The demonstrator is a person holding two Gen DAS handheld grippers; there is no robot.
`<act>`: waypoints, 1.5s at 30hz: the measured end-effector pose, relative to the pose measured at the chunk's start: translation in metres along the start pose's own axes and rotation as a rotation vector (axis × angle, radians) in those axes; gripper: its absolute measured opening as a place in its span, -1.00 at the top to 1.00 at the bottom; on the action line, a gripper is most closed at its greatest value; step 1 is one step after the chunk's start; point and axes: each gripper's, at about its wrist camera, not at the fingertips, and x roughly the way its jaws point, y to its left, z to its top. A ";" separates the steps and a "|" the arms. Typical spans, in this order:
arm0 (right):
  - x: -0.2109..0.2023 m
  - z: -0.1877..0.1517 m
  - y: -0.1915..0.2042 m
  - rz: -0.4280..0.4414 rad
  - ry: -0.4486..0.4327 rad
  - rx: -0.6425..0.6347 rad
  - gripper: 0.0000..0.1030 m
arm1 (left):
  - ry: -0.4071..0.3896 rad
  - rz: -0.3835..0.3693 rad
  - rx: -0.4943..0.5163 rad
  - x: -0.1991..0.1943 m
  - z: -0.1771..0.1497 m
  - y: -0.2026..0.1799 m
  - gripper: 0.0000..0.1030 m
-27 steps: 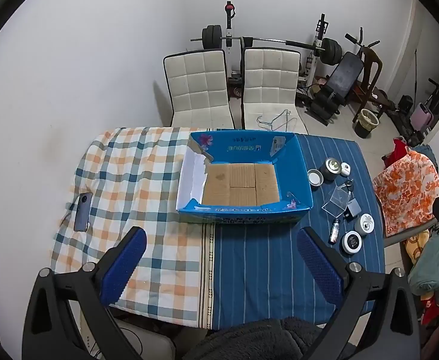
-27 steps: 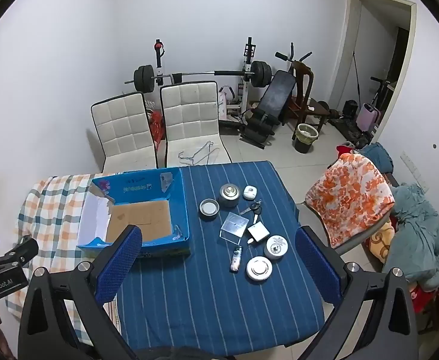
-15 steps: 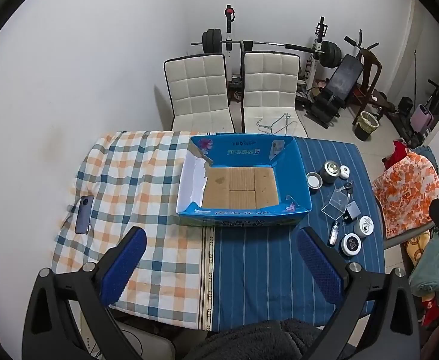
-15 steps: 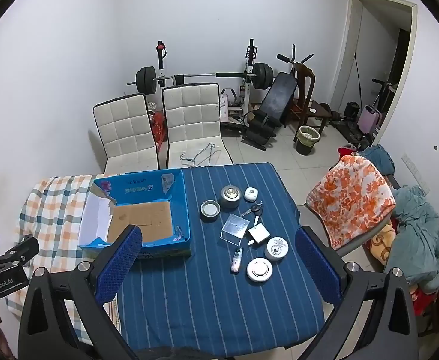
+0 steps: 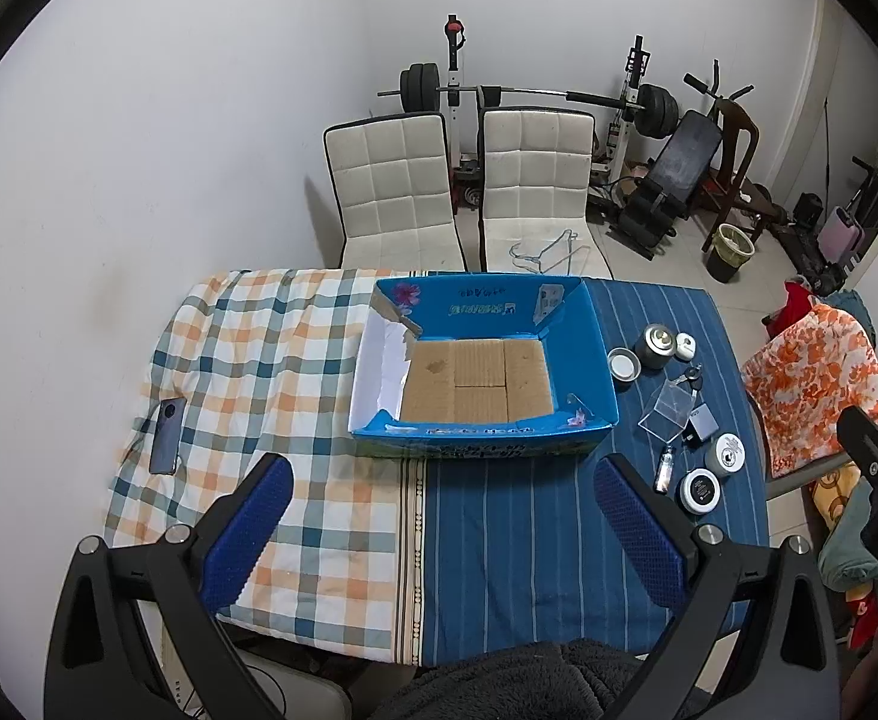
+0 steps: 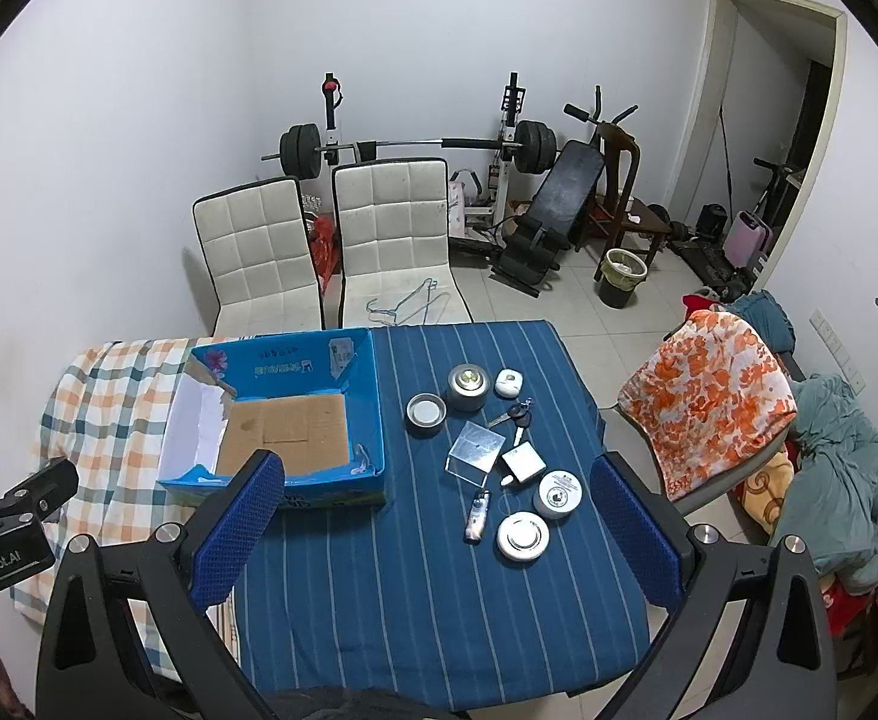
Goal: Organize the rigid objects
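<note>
Between the left gripper's [image 5: 435,531] blue pads: nothing but cloth far below; jaws spread to their widest, hovering high, tilted down toward the table.
Between the right gripper's [image 6: 435,531] blue pads: bare striped cloth [image 6: 414,588] only; jaws likewise fully spread, pinching nothing.
Just past the left pads: blue cardboard box [image 5: 577,354], open-topped, brown floor bare, no item inside.
Ahead of the right gripper, slightly to its right: clear plastic case [image 6: 475,447], lighter [image 6: 477,516], two round white tins [image 6: 523,535], white square block [image 6: 523,461], keys [image 6: 517,417], silver tin [image 6: 467,385] with its lid [image 6: 425,411] beside, small white case [image 6: 508,382].
Left of the left gripper: phone [image 5: 166,435] on checked cloth [image 5: 258,360], well apart from the box.
Change over the last second: table slightly lower and smaller in both views, suggesting a small lift or pull-back; objects unmoved, jaws equally wide.
Meaning for the task: sorting not yet begun; every rigid item outside the box; probably framing the scene before a first reach, likely by the right gripper toward the cluster.
</note>
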 end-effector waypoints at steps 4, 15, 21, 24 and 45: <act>0.000 0.000 0.000 -0.001 -0.006 0.001 -1.00 | -0.002 -0.002 0.001 0.001 0.000 -0.001 -1.00; 0.003 0.004 0.001 0.004 -0.008 -0.004 -1.00 | -0.005 -0.002 0.000 -0.003 0.010 -0.003 -1.00; 0.004 0.011 0.003 0.008 -0.008 -0.013 -1.00 | -0.003 -0.003 0.001 -0.004 0.021 -0.004 -1.00; 0.003 0.010 0.003 0.008 -0.010 -0.012 -1.00 | -0.006 -0.003 0.002 -0.004 0.018 -0.004 -1.00; 0.017 0.008 0.008 0.013 0.012 -0.018 -1.00 | 0.009 -0.005 -0.007 0.005 0.026 0.004 -1.00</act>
